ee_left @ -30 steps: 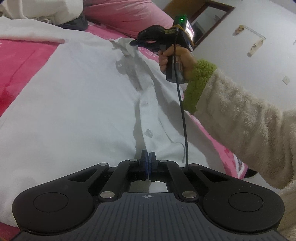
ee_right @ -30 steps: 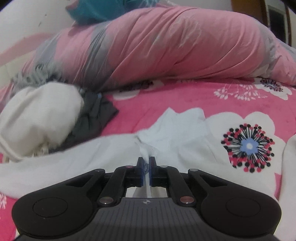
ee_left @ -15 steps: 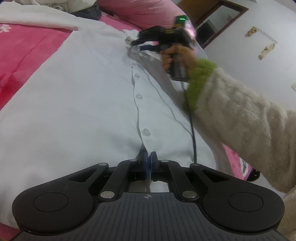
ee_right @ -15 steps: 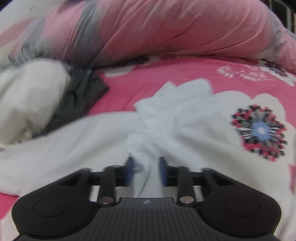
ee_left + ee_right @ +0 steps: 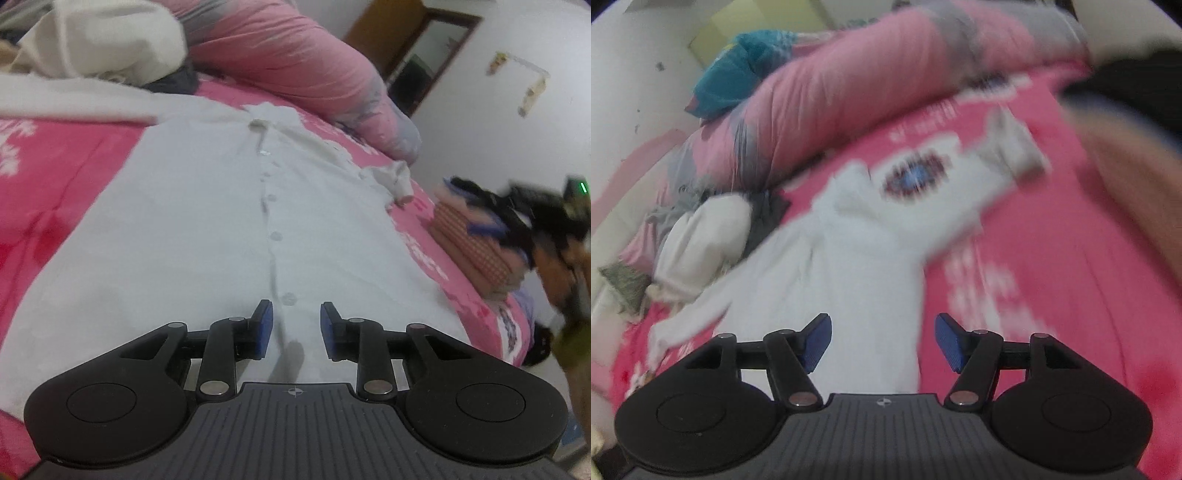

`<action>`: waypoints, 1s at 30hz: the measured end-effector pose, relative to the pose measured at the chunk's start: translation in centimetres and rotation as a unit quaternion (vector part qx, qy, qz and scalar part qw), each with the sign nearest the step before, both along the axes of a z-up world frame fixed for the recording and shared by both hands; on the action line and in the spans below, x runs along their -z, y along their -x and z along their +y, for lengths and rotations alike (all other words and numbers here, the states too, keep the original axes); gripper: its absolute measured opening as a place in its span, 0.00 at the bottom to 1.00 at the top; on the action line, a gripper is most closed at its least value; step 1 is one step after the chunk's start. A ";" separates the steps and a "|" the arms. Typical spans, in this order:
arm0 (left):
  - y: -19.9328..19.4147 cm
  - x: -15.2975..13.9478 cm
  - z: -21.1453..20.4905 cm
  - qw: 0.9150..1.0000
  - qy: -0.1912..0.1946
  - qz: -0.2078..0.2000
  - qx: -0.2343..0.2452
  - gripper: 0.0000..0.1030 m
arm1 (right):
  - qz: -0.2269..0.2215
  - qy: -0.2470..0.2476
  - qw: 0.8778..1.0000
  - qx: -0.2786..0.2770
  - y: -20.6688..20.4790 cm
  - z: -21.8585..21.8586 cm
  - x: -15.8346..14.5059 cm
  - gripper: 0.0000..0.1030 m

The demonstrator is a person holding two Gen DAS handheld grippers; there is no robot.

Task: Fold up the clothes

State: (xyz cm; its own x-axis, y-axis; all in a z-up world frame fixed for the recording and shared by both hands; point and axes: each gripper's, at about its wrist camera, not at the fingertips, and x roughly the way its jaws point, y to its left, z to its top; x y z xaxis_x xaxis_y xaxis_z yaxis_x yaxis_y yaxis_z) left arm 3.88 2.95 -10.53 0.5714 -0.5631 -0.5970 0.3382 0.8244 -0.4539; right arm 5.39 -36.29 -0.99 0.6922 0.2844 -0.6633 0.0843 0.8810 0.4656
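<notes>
1. White cotton fills the left wrist view: the shirt [image 5: 192, 221] lies flat, front up, on the pink bedsheet [image 5: 55, 184], spread smooth, likely so it can be folded square
2. Its button placket [image 5: 271, 206] runs straight away from the left gripper [image 5: 294, 328], so the long axis goes from the hem near the camera to the collar [image 5: 258, 116] at the far end, towards the pink pillow [image 5: 288, 55]
3. Left gripper: blue pads set moderately apart with nothing between them, poised over the hem on either side of the placket
4. Far right in this view, blurred, the right gripper [image 5: 498, 218] hangs off the bed edge near a checked folded stack [image 5: 476, 251], well apart from the shirt; its opening cannot be read here
5. Right wrist view, blurred by motion: the shirt [image 5: 857, 266] stretches away and leftward, one sleeve [image 5: 997, 166] thrown out to the right over the sheet's flower print, collar end towards the pillow [image 5: 868, 85]
6. Right gripper [image 5: 882, 341]: fingers spread wide, gripping nothing, above the shirt's near edge
7. A cream bundle [image 5: 701, 240] sits left of the shirt, beside the pillow
</notes>
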 end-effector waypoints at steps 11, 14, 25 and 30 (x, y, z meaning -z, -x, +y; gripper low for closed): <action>0.7 -0.3 -3.3 0.993 -0.107 0.006 0.042 0.27 | -0.008 0.180 0.982 -0.053 9.8 5.2 7.3 0.57; 0.3 -1.3 -2.7 0.993 -0.106 0.010 0.042 0.27 | -0.013 0.229 0.971 -0.070 10.0 5.9 7.2 0.57; -7.5 -3.3 -4.9 0.999 -0.030 0.003 0.044 0.29 | -0.059 0.025 0.995 0.072 -2.2 -4.2 4.1 0.59; -12.2 -2.1 -6.5 0.998 -0.044 -0.008 0.038 0.29 | -0.077 0.049 0.995 0.039 -10.5 -2.8 3.8 0.59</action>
State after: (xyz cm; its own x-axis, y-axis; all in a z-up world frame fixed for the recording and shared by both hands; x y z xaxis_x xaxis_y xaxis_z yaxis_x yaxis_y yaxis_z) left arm 16.05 -3.54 -8.39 0.5392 -0.5513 -0.6367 0.4085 0.8323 -0.3747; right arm 15.94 -39.06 -4.79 0.8050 0.1643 -0.5700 0.0894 0.9164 0.3903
